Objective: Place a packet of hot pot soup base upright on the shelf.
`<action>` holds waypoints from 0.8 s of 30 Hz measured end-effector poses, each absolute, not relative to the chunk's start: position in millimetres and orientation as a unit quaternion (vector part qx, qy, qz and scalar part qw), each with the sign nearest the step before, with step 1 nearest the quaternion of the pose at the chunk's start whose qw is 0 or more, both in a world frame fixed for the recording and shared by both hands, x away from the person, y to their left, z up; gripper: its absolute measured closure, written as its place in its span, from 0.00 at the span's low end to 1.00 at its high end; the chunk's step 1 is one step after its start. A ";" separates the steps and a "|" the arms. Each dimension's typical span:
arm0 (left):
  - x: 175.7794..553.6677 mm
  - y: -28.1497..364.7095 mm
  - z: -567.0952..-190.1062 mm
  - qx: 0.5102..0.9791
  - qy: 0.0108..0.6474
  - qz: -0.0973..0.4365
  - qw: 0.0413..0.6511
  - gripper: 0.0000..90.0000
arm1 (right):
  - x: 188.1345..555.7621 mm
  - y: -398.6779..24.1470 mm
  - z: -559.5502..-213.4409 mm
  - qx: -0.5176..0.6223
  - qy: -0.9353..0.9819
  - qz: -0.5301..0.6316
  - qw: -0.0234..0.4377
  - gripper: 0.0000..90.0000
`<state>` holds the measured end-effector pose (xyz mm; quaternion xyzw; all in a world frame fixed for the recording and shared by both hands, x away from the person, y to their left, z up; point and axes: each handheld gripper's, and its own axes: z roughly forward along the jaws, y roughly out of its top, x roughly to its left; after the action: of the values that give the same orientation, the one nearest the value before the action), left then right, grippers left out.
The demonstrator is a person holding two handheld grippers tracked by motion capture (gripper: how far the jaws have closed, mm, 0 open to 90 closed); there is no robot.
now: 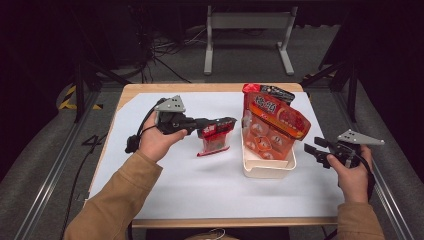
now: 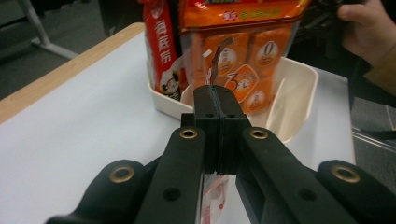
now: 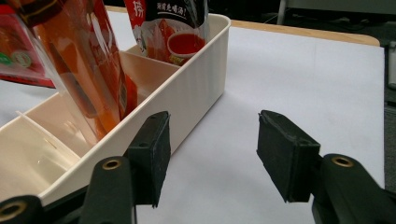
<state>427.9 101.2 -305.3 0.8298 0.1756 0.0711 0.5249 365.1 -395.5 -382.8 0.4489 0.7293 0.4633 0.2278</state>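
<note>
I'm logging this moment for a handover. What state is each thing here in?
Left gripper: shut on the small red packet, held above the table.
Small red packet: hanging from its top edge, off the table.
Right gripper: open, holding nothing.
Orange bag: standing tilted in the tray.
Tray: on the table, near compartment empty.

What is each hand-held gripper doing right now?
Left hand-held gripper: shut on the small red packet.
Right hand-held gripper: open, holding nothing.
</note>
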 end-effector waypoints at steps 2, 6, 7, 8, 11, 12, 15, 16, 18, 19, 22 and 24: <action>426.0 101.7 -302.2 0.830 0.169 0.073 0.527 1.00 | 365.0 -395.6 -383.0 0.450 0.729 0.463 0.227 0.49; 419.7 104.2 -291.6 0.829 0.152 0.068 0.534 1.00 | 365.2 -396.6 -384.1 0.453 0.728 0.463 0.226 0.49; 418.6 104.6 -289.5 0.828 0.148 0.070 0.536 1.00 | 365.3 -397.0 -384.4 0.452 0.728 0.463 0.227 0.49; 417.2 104.9 -287.2 0.828 0.145 0.070 0.536 1.00 | 365.4 -397.4 -384.7 0.452 0.729 0.462 0.227 0.49; 413.2 104.4 -281.4 0.827 0.132 0.064 0.543 1.00 | 365.5 -397.6 -385.2 0.453 0.728 0.462 0.225 0.49; 411.9 103.9 -279.5 0.827 0.127 0.064 0.544 1.00 | 365.6 -397.7 -385.3 0.453 0.729 0.462 0.225 0.49; 408.7 101.1 -275.2 0.826 0.115 0.064 0.548 1.00 | 365.7 -397.5 -385.6 0.454 0.729 0.461 0.224 0.49; 407.8 99.9 -274.3 0.825 0.114 0.064 0.549 1.00 | 365.7 -397.5 -385.7 0.455 0.729 0.461 0.224 0.49; 406.6 96.7 -272.8 0.825 0.106 0.061 0.551 1.00 | 365.7 -397.5 -385.6 0.454 0.729 0.460 0.224 0.49; 406.0 95.2 -272.5 0.825 0.103 0.060 0.552 1.00 | 365.7 -397.6 -385.6 0.454 0.729 0.461 0.224 0.49; 404.1 88.4 -270.0 0.825 0.093 0.059 0.554 1.00 | 366.0 -397.8 -385.7 0.455 0.728 0.461 0.225 0.49; 403.6 85.3 -268.5 0.825 0.087 0.058 0.555 1.00 | 366.1 -397.8 -385.7 0.455 0.728 0.460 0.224 0.49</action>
<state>403.6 85.3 -268.5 0.8252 0.0871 0.0581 0.5551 366.1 -397.8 -385.7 0.4553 0.7283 0.4603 0.2244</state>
